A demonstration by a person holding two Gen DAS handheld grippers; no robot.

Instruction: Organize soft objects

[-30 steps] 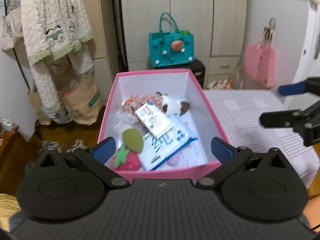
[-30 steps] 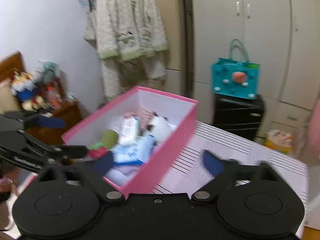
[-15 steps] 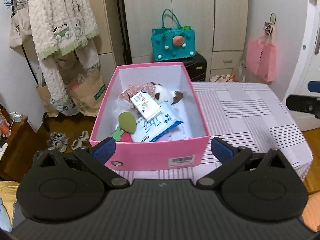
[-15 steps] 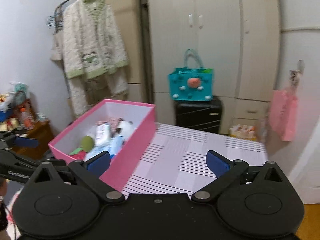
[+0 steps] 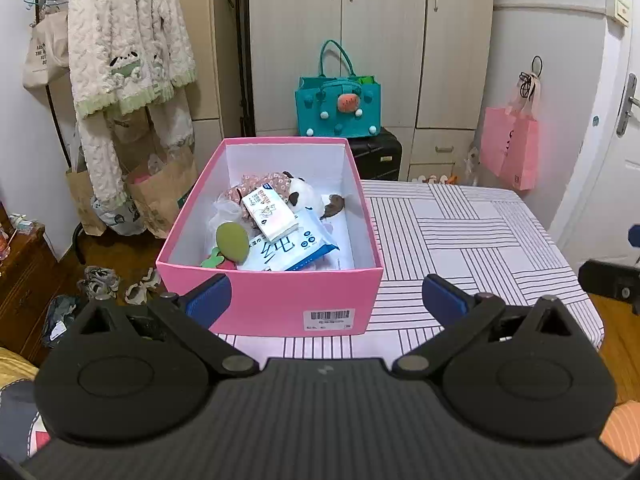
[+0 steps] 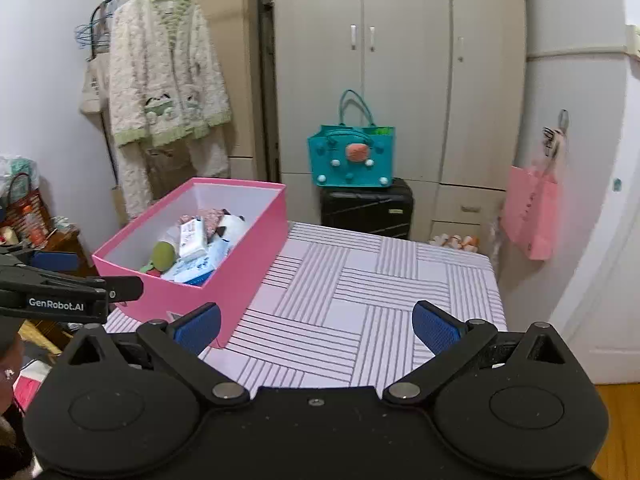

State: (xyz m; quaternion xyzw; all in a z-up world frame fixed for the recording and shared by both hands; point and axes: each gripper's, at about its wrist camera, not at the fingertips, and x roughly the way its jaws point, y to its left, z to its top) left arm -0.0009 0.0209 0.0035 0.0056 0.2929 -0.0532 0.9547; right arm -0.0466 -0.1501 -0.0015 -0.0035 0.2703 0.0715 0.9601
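Pink box (image 5: 276,304) on striped tablecloth (image 5: 472,236), at 12 o'clock from left gripper (image 5: 326,294), toward 10 o'clock from right gripper (image 6: 316,322). Inside box: tissue pack (image 5: 270,213), blue wipes pack (image 5: 294,250), green-leafed strawberry plush (image 5: 230,242), white-and-brown plush (image 5: 306,196), floral fabric piece (image 5: 260,184). Both grippers: jaws wide apart, holding nothing, short of box's near wall. Teal bag (image 6: 352,156) on black suitcase (image 6: 366,208) at 12 o'clock beyond table.
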